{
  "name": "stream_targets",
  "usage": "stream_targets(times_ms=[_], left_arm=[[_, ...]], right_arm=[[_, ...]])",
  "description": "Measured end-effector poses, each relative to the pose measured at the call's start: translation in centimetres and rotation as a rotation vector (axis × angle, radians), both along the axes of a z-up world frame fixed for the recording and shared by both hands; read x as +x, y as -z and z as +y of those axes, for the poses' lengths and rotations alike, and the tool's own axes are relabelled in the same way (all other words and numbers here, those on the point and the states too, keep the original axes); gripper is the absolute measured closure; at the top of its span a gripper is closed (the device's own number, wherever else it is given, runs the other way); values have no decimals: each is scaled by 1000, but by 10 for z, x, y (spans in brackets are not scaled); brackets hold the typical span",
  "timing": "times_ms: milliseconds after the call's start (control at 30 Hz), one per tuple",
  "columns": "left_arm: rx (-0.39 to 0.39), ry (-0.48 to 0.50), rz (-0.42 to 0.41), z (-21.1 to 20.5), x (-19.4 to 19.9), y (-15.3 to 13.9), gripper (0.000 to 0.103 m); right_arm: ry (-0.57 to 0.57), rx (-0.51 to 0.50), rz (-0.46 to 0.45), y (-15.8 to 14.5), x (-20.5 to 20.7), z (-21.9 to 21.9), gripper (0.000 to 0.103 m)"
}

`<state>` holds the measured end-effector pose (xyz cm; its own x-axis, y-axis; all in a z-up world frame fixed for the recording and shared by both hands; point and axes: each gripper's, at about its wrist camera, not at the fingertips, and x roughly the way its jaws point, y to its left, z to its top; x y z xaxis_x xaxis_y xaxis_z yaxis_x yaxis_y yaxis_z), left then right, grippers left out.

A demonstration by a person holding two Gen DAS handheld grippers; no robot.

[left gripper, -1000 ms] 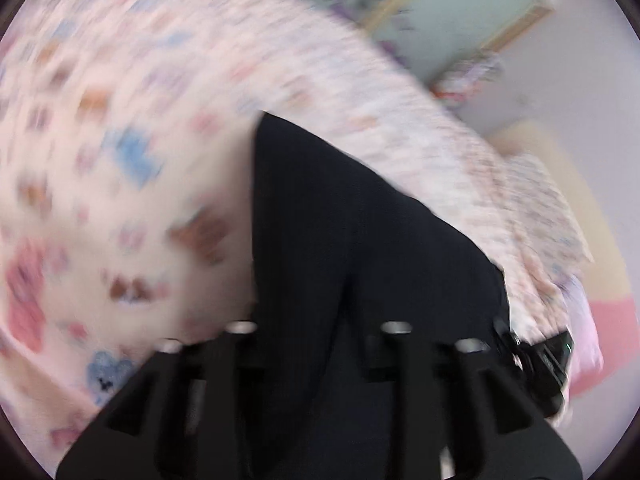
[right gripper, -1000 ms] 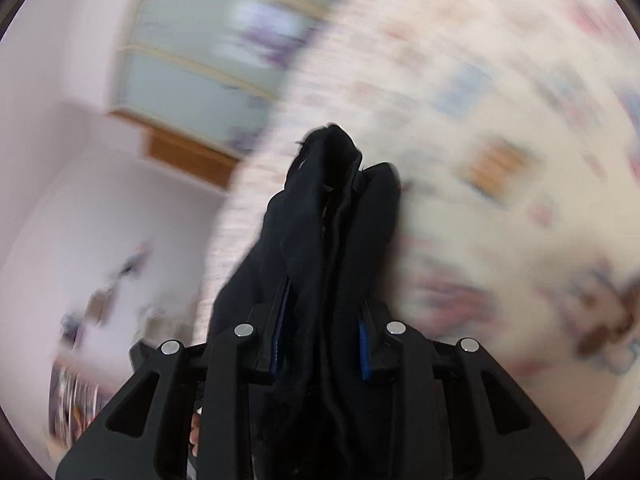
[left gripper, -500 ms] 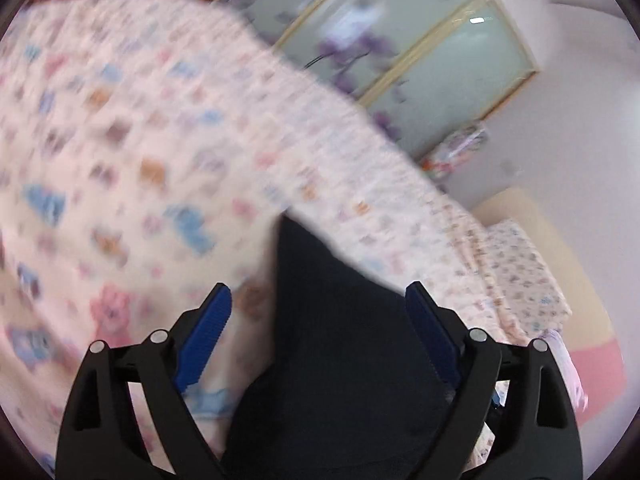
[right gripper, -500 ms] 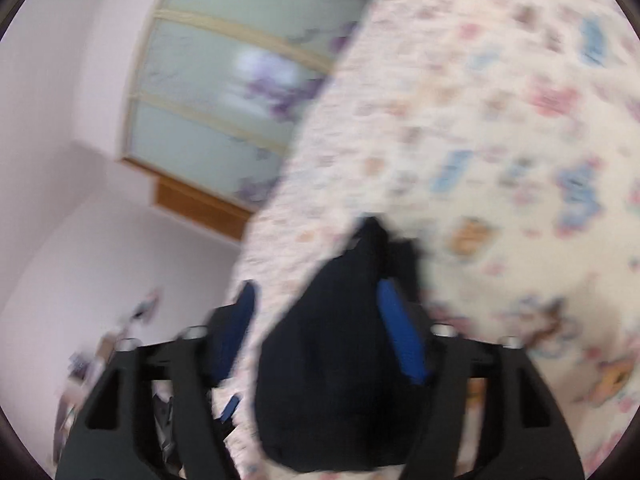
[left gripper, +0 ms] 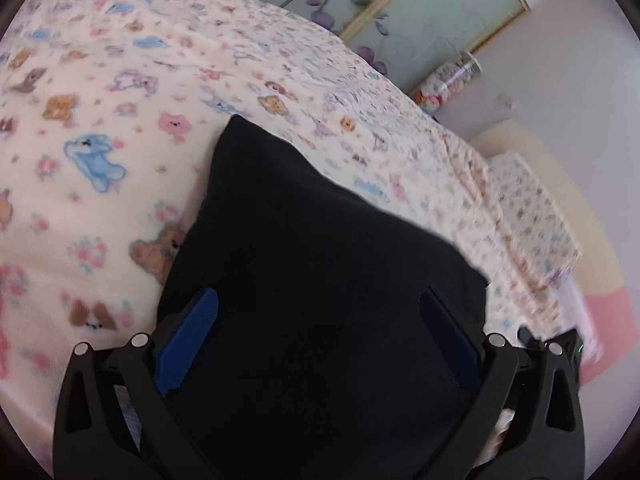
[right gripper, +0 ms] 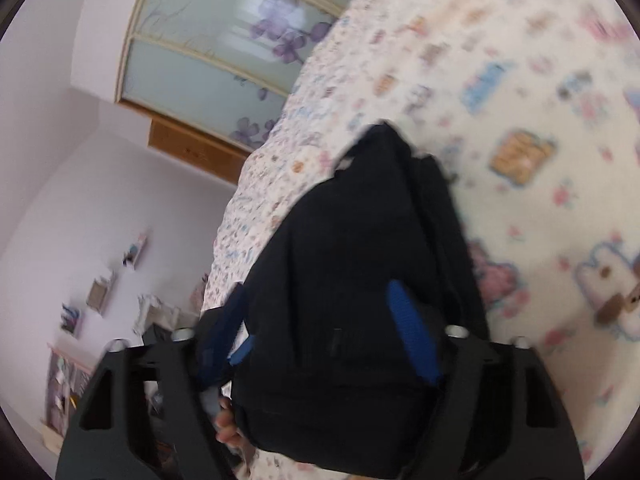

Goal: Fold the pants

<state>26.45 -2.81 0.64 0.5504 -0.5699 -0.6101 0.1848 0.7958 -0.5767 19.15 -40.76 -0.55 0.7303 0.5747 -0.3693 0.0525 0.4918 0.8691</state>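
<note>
The black pants (left gripper: 320, 240) lie as a folded bundle on the animal-print blanket (left gripper: 100, 128). My left gripper (left gripper: 318, 294) hovers over their near end. Its jaws are opening wide, the blue pads (left gripper: 188, 336) stand clear of the cloth, and the fabric lies flat below them. In the right wrist view the pants (right gripper: 360, 240) form a thick stack with layered edges on the right side. My right gripper (right gripper: 316, 286) is over that stack with its jaws closing. One blue pad (right gripper: 412, 332) sits above the cloth, and neither pad is seen pressing on it.
The bed runs back to a sliding wardrobe (left gripper: 400, 12) with purple flowers on frosted glass. A patterned pillow (left gripper: 532, 216) lies at the bed's right end. Fingers of a hand (right gripper: 228, 428) show under the right gripper. Small shelves (right gripper: 100, 292) hang on the left wall.
Both grippers were shut on the black pants a second ago. Both have let go and spread their jaws, and the pants now rest on the blanket.
</note>
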Motion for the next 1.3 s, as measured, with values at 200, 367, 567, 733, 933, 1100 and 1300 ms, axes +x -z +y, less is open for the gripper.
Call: stream_targets(times_ms=[200, 367, 567, 733, 933, 1100, 1300], left_arm=[[125, -18, -86, -11, -14, -19, 2], [42, 22, -208, -16, -24, -41, 2], [112, 24, -42, -29, 2, -6, 2], [242, 9, -110, -41, -23, -23, 2], [365, -64, -329, -27, -103, -51, 2], [278, 3, -291, -22, -139, -39, 2], [323, 4, -113, -30, -112, -1, 2]], right_arm=[[33, 22, -42, -14, -8, -4, 37], [25, -18, -162, -40, -17, 1, 16], [-7, -35, -45, -6, -4, 2, 21], [35, -37, -64, -20, -24, -2, 19], [42, -136, -227, -78, -71, 6, 16], [-94, -7, -181, -73, -87, 26, 15], [-57, 25, -15, -12, -86, 27, 15]])
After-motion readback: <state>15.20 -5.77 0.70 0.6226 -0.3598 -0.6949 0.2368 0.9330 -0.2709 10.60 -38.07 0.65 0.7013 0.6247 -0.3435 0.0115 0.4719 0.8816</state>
